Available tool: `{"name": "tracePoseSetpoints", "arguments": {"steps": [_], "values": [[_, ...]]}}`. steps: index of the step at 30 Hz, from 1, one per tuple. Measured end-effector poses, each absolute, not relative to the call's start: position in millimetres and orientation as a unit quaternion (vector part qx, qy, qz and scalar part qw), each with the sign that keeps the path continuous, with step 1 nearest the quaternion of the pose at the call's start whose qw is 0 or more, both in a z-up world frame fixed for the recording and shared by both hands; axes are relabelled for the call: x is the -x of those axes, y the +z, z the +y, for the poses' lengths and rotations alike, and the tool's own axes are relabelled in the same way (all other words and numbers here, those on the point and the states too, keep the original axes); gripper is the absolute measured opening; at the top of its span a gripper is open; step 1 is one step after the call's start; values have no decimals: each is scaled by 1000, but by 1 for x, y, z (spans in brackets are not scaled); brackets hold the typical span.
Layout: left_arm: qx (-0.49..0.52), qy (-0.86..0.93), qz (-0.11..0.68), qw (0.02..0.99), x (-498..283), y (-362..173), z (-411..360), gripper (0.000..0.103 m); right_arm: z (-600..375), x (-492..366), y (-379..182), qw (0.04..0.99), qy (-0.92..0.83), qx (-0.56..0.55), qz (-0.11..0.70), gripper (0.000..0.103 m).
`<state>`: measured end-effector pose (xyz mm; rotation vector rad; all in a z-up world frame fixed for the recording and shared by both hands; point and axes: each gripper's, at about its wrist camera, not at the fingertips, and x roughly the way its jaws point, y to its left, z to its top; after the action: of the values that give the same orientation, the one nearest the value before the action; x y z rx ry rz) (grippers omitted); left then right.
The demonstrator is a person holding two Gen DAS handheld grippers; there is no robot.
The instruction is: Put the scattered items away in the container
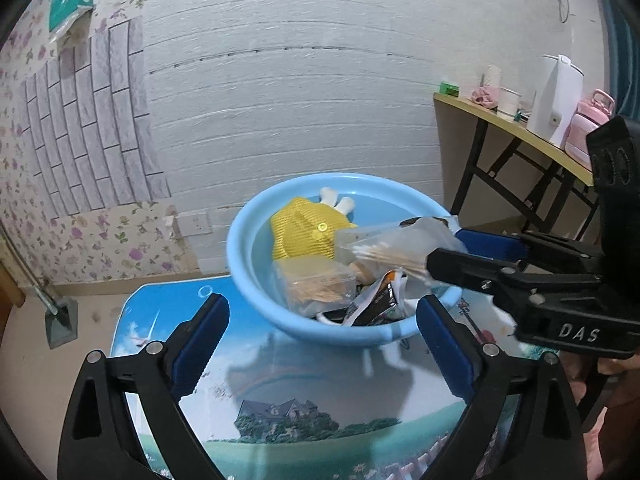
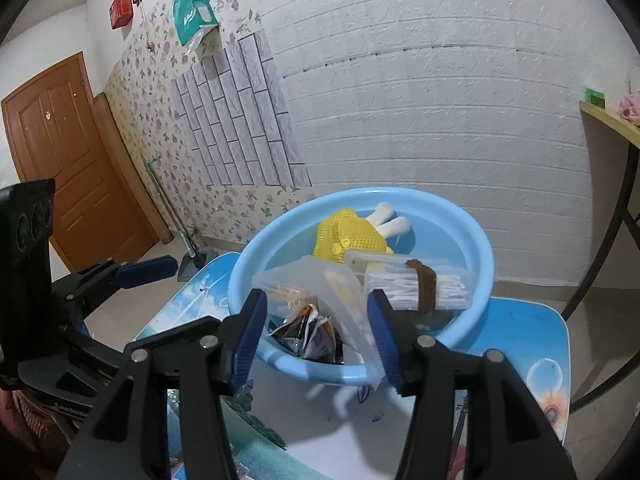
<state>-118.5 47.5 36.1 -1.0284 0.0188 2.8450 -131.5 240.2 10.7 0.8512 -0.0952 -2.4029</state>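
Right gripper (image 2: pixel 316 332) spread over the blue basin (image 2: pixel 480 256), cotton-swab box (image 2: pixel 416 284) against one finger
Left gripper (image 1: pixel 322 340) spread, empty, above the desk (image 1: pixel 280 380)

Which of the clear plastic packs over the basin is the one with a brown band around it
The clear box of cotton swabs, off the right tongs' right finger; the toothpick box has no band.

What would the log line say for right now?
left gripper: open, empty | right gripper: open, cotton swab bag between fingers over blue basin | yellow toy: in basin
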Motion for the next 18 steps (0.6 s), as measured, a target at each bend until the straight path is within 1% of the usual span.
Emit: {"name": "tracePoseSetpoints", "arguments": {"steps": [5,9,14,18], "values": [[333,941,12,50,108,41,42,95,243,122,15,280,-905,-319,-39,52],[325,945,8,41,99,47,39,95,246,112,20,247,-915,-318,-24,52],[323,946,2,32,91,49,37,95,245,95,18,206,-928,-309,-20,58],[322,946,-1,29,88,50,35,95,245,90,11,197,-926,-319,-34,59]]}}
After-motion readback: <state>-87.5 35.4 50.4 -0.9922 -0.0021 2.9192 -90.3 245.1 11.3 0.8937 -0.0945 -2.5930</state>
